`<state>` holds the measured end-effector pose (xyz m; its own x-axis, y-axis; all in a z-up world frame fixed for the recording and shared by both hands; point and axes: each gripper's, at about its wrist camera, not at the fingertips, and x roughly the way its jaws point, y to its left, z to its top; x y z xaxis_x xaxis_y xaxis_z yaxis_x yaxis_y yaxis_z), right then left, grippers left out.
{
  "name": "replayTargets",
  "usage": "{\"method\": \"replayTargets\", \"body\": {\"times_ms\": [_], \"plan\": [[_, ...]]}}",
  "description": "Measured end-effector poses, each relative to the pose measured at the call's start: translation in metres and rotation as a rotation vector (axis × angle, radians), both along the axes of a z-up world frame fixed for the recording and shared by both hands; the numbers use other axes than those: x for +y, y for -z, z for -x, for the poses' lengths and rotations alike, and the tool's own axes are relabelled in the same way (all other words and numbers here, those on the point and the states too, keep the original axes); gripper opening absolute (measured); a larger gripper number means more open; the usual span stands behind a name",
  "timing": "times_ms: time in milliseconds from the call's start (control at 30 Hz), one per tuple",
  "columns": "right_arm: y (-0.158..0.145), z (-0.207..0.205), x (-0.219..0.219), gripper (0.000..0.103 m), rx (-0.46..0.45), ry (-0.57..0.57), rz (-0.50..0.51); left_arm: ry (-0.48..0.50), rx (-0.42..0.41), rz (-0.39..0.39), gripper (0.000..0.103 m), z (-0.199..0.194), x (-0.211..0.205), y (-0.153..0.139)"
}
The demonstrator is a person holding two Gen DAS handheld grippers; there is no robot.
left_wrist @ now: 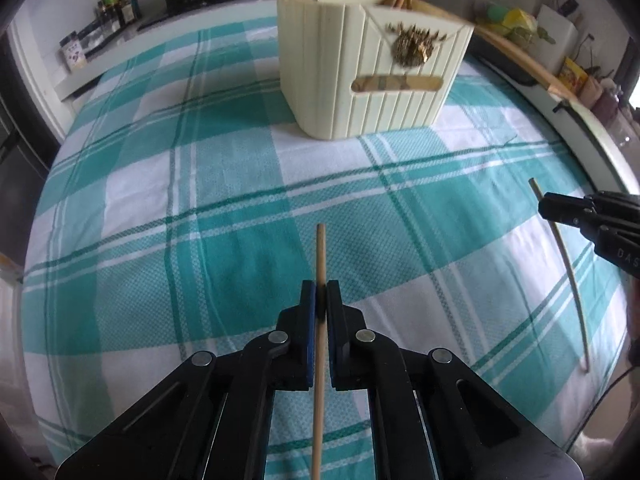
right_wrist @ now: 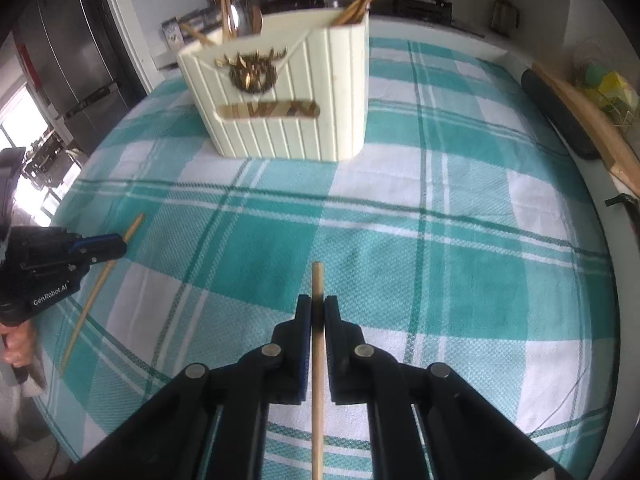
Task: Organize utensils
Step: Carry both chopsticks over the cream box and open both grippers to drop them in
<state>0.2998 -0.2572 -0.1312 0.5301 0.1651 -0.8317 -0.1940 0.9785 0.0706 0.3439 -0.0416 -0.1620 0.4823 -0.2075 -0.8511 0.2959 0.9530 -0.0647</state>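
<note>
Both the left tongs (left_wrist: 320, 296) and right tongs (right_wrist: 317, 312) pinch a light, stiff, slippery chopstick (left_wrist: 320, 256) near its upper end, bottom centre

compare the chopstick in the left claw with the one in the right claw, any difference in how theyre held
Hardly any. The left claw pinches its chopstick with a slightly longer tip poking past the fingers; the right claw leaves a shorter tip of its chopstick showing. The left chopstick looks a little thinner and the right one a bit thicker. Both are plain wood, gripped lengthwise along shut claws and aimed toward the cream utensil holder.
</note>
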Motion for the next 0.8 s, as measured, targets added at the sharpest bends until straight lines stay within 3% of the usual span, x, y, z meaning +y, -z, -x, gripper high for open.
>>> {"method": "replayTargets", "body": {"times_ms": [333,600,800], "plan": [[-0.105,0.075,-0.004,0.007,-0.342,0.012,-0.062,-0.002,-0.299,0.156,0.003,0.067,0.022,-0.117],[-0.144,0.087,0.012,0.006,-0.538,0.027,-0.078,-0.033,-0.438,0.243,0.003,0.080,0.031,-0.161],[-0.176,0.069,0.015,0.006,-0.601,0.028,-0.095,-0.049,-0.472,0.301,0.003,0.071,0.042,-0.189]]}}
